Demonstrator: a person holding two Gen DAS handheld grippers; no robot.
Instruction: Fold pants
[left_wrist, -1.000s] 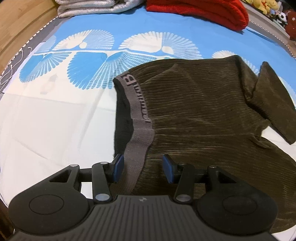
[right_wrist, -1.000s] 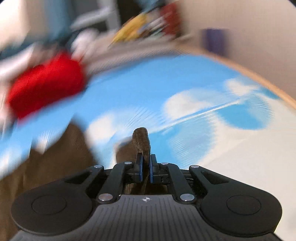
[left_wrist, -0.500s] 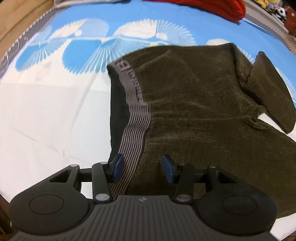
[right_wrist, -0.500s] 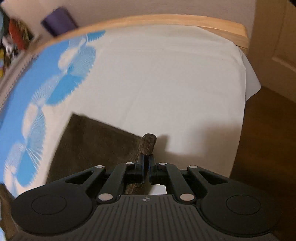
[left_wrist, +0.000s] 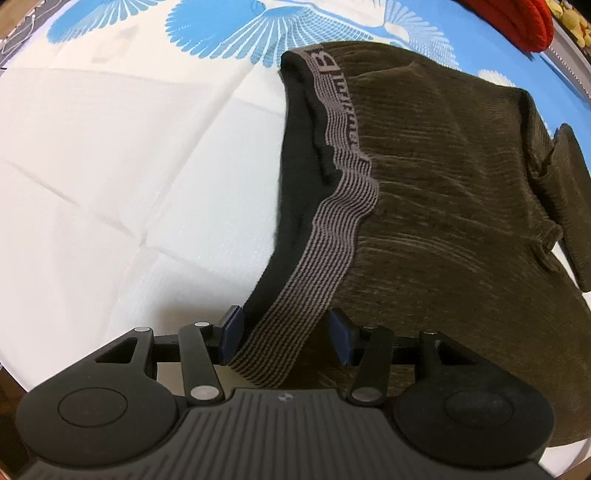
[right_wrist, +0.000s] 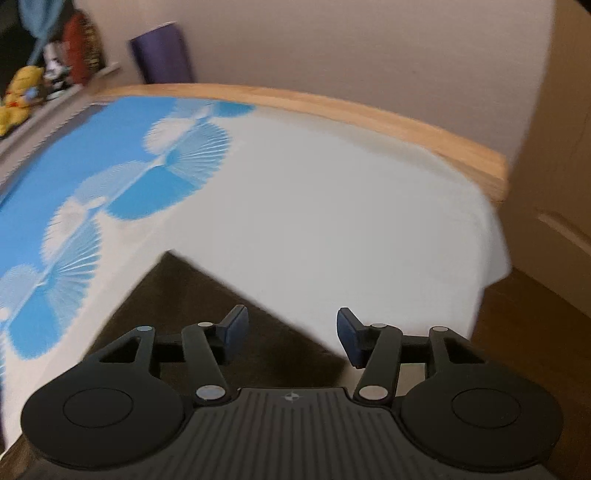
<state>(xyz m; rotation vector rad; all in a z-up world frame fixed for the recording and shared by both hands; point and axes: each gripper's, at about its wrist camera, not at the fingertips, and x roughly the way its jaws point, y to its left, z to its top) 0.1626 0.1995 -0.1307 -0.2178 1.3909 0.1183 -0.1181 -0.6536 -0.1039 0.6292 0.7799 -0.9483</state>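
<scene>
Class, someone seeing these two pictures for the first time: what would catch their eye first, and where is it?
The dark brown pants spread on the bed, filling the right of the left wrist view, their striped grey waistband running down between the open left gripper. Next, the sheet, white with bright blue fan prints along its far side. In the right wrist view the right gripper, its jaws just opened, hangs over a corner of the pants.

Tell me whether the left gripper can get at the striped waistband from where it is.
Probably yes: the left gripper is open with the striped waistband of the pants already lying between its fingers, and nothing covers it.
</scene>
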